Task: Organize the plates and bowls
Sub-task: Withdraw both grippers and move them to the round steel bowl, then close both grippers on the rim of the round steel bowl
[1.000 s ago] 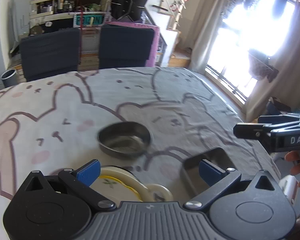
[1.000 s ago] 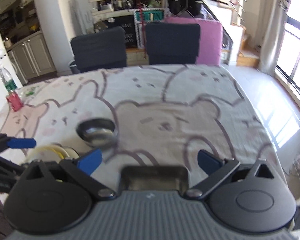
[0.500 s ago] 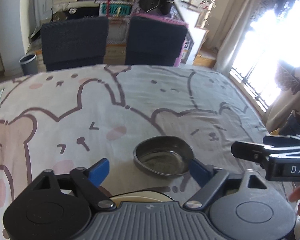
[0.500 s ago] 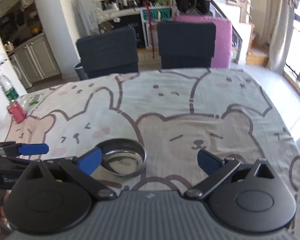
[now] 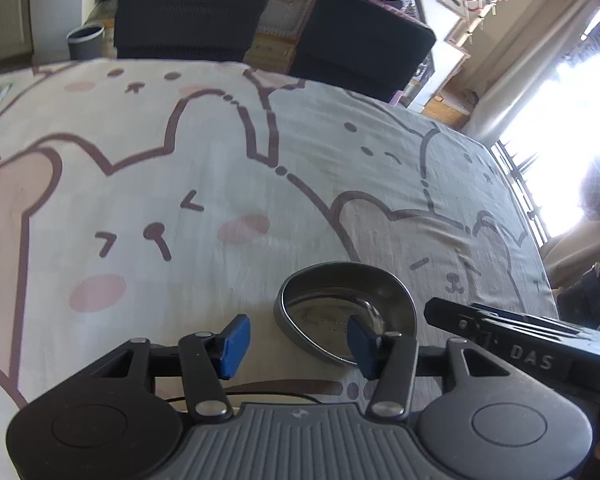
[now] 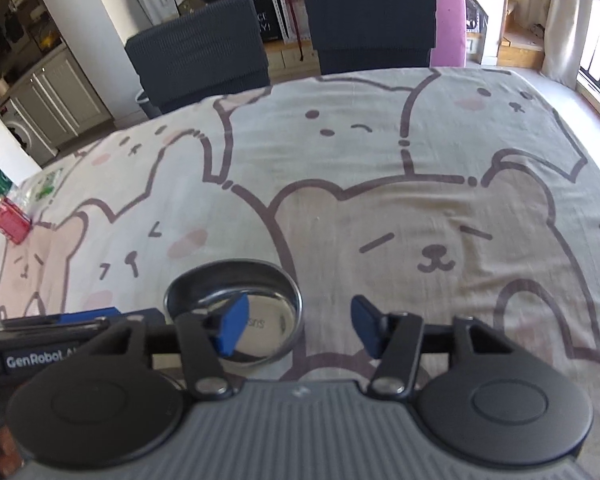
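The shiny metal bowl sits on the table, at five o'clock. Both tongs, left and right, have just been closing, half open, holding nothing. It looks light, hard and slippery; grab the rim.

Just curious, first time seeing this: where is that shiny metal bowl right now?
The metal bowl sits on the bear-print tablecloth, low in both wrist views, straddled on opposite rims by the left gripper and right gripper.

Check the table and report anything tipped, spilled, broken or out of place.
Nothing stands out. The metal bowl sits upright and empty on the bear-print tablecloth, which lies flat with no spills. Both tools, left and right, hover at the bowl's rim, jaws just closing, gripping nothing.
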`<state>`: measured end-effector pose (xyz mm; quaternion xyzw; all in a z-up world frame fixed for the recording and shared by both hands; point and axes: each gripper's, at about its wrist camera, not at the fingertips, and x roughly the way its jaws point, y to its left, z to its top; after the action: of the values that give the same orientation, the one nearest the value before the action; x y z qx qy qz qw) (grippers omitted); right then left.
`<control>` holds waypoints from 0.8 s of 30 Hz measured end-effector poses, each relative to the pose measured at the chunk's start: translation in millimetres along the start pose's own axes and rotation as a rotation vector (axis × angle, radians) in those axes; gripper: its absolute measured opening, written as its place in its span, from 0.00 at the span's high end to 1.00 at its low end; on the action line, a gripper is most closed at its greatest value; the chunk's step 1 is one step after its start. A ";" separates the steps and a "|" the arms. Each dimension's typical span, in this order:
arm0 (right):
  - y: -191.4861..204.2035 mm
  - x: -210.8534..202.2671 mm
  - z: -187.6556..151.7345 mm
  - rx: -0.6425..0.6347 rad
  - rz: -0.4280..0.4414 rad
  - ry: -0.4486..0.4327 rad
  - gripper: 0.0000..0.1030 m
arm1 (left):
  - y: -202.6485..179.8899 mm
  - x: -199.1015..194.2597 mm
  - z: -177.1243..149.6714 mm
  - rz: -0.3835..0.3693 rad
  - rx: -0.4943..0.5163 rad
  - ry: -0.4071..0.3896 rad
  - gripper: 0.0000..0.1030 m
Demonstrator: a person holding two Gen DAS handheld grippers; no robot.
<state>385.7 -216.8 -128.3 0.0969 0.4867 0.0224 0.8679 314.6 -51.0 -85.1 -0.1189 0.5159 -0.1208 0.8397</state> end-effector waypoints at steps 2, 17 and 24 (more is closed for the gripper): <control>1.9 9.0 3.4 0.003 -0.001 0.009 0.49 | 1.1 3.5 2.2 0.008 -0.012 0.002 0.50; 12.3 46.4 4.6 -0.050 0.003 0.062 0.67 | 1.5 34.0 9.4 0.056 -0.021 0.059 0.64; 17.4 55.0 0.2 -0.083 -0.047 0.085 0.68 | -4.9 43.7 7.6 0.072 0.004 0.094 0.73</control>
<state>415.8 -192.4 -171.1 0.0484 0.5239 0.0261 0.8500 340.2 -69.3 -116.7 -0.0931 0.5583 -0.0971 0.8187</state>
